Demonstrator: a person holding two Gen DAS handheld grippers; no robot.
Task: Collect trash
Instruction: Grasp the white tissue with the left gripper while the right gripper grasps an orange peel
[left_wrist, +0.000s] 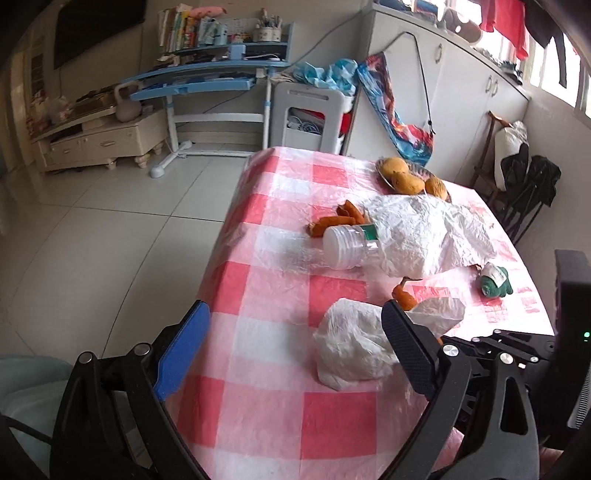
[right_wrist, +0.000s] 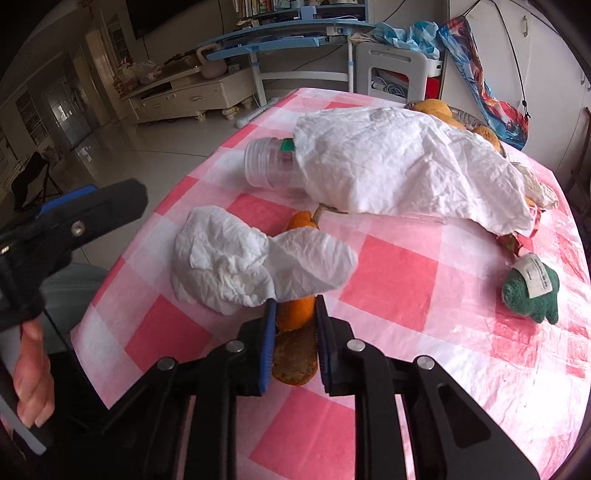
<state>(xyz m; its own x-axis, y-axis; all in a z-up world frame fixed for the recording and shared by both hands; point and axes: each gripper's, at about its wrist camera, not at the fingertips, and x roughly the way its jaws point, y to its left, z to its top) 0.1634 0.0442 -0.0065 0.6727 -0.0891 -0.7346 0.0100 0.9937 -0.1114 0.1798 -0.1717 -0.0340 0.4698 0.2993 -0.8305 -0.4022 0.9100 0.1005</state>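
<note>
My right gripper (right_wrist: 295, 314) is shut on an orange peel (right_wrist: 297, 314) near the table's front edge; a crumpled white tissue (right_wrist: 236, 262) lies partly over the peel. My left gripper (left_wrist: 295, 325) is open above the table's left edge, its right finger next to the same tissue (left_wrist: 351, 347). A clear plastic bottle (right_wrist: 269, 162) lies on its side, half under a large white plastic bag (right_wrist: 406, 166). More orange peels (left_wrist: 332, 219) lie beyond the bottle. A peel stem (left_wrist: 404, 293) shows past the tissue.
The table wears a pink checked cloth (right_wrist: 399, 280). A small green plush toy (right_wrist: 532, 291) lies at the right. A plate of orange fruit (left_wrist: 410, 177) stands at the far end. A dark chair with clothes (left_wrist: 524, 177) stands to the right.
</note>
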